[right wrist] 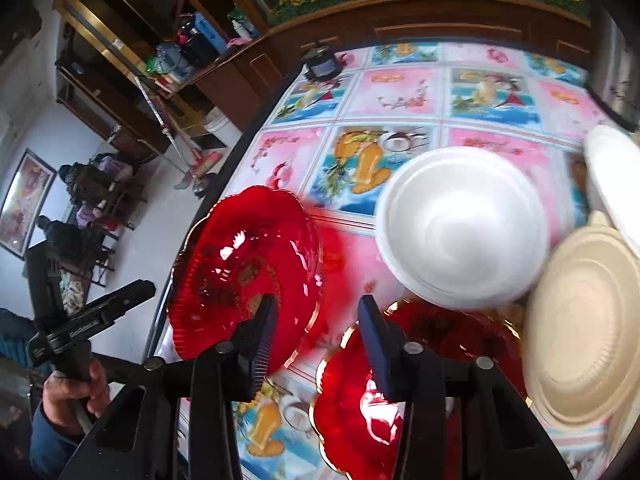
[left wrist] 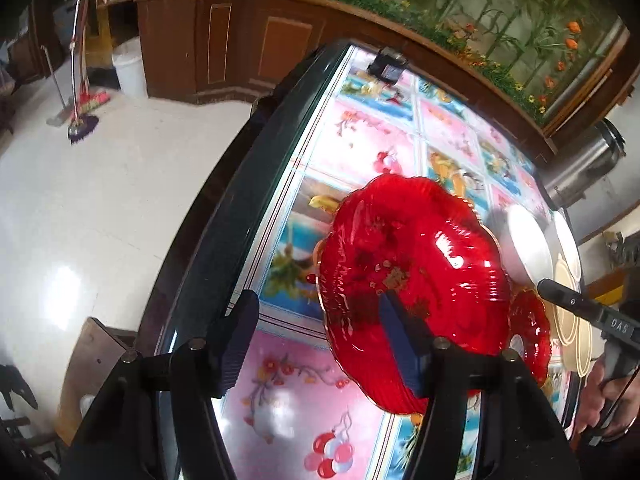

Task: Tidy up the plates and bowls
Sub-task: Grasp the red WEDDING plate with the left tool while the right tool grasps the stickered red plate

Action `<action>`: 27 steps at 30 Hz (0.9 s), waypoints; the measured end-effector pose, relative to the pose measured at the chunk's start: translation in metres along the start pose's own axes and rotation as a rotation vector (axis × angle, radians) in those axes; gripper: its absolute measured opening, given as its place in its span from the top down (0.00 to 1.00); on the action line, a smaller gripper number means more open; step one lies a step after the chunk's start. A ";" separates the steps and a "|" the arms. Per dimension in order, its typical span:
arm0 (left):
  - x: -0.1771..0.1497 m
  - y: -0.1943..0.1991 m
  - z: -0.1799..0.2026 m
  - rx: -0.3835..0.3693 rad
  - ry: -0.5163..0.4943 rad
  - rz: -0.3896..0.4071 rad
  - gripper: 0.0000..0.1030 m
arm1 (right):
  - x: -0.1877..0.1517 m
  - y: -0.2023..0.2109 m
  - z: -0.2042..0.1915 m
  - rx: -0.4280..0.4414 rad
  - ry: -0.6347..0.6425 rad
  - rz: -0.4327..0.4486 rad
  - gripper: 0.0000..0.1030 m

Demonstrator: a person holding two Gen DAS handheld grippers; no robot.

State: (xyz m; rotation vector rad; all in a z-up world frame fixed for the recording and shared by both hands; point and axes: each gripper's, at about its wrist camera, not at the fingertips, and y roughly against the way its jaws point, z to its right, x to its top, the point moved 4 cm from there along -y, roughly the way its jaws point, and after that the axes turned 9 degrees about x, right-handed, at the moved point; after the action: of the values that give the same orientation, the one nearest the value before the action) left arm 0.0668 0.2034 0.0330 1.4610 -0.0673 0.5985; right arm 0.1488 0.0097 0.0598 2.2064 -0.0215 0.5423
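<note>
While the large red plate (left wrist: 412,264) sits near the left edge of the table (left wrist: 360,132), a smaller red plate (right wrist: 420,360) lies just to its right, nearer the person, with a strip of patterned cloth between them. Both are clear red glass with scalloped, gold-lined rims. I cannot tell whether the large one lies flat or is tipped.

Beyond the smaller red plate stands a white bowl (right wrist: 460,228), and a cream plate (right wrist: 588,320) lies beside it on the right, its rim close against the bowl. Another white dish (right wrist: 612,176) shows at the right border, blurred.

Over the large plate hangs the left gripper (left wrist: 316,298), its jaws partly apart. One finger overlaps the plate's near rim and the other stands over the table's dark edge, so nothing is pinched. The right gripper (right wrist: 317,302) hangs between the two red plates, jaws likewise partly apart and narrower, with bare cloth in the gap and a red rim behind each finger; it grips nothing either. A hand (right wrist: 72,392) in a blue sleeve holds the left tool's handle, and the other hand (left wrist: 612,392) holds the right one.

At the table's far end sits a small dark object (right wrist: 320,66). A brown wooden cabinet (left wrist: 240,44) runs along the wall. On the pale floor stand a white bucket (left wrist: 128,68) and a broom (left wrist: 84,108).
</note>
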 end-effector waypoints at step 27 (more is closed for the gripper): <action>-0.088 0.013 -0.004 0.022 -0.086 -0.034 0.80 | -0.061 -0.024 -0.030 0.014 -0.002 -0.118 0.93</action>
State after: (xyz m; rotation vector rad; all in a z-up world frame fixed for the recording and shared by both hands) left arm -0.0149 0.1777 0.0090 1.5062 -0.1029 0.5104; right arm 0.0873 0.0370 0.0348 2.2055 0.1114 0.4753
